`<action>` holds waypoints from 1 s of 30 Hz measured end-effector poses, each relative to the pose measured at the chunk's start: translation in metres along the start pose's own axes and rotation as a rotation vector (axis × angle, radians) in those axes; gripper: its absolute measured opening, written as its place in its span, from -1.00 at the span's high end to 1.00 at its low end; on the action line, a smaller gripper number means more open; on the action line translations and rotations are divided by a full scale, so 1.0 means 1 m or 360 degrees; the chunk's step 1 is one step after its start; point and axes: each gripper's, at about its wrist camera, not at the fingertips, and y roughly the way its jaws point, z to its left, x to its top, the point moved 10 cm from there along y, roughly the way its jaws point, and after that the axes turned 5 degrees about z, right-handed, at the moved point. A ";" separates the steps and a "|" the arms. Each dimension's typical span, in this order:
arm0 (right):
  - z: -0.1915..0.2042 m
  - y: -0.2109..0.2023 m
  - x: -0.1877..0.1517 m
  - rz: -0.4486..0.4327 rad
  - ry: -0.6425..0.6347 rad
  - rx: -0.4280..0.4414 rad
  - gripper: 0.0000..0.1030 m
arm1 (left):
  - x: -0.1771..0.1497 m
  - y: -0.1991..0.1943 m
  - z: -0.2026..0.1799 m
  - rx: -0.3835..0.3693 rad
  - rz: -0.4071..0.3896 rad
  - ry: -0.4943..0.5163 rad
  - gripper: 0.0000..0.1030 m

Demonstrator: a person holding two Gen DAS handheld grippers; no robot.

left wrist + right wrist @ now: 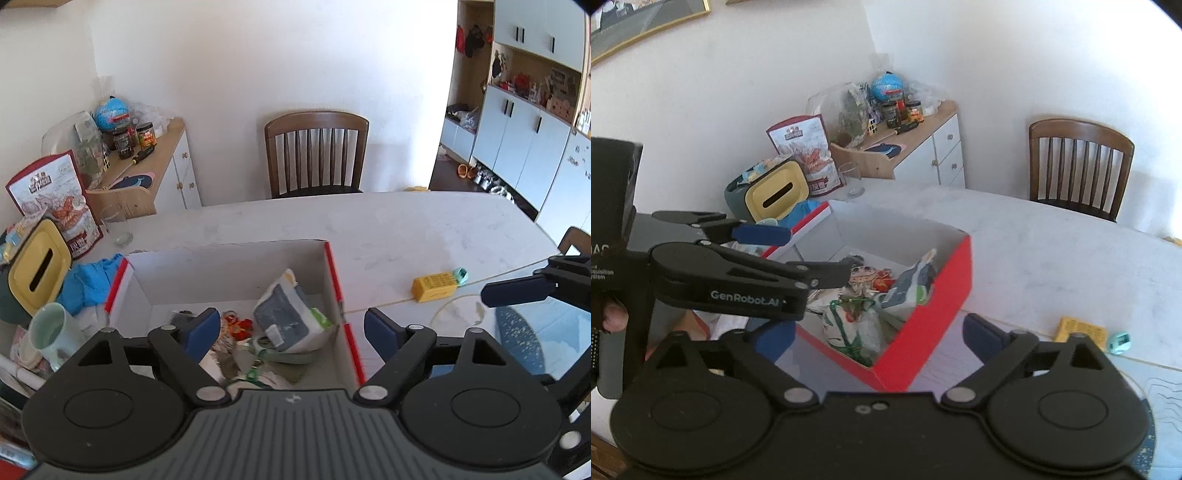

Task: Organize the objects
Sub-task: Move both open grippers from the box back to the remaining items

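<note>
Red-sided cardboard box (pixel 925 314) on the white desk (pixel 388 229), holding a soft grey-and-white pouch (pixel 291 317) and small clutter. Right of the box lies a yellow rectangular block (pixel 436 287): probably light, stiff, best pinched across its long sides. Left hand-held gripper (pixel 291 328), above the box, and right hand-held gripper (pixel 879 336) both gape empty.

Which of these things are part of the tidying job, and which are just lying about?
Part of the job:
- red box
- grey-and-white packet inside it
- yellow box on the table

Just lying about:
- wooden chair
- globe
- drinking glass
</note>
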 end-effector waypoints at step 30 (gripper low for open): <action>-0.219 -0.046 -0.063 -0.0002 0.0245 -0.0398 -0.93 | -0.003 0.085 -0.148 -0.0151 0.0032 0.0087 -0.97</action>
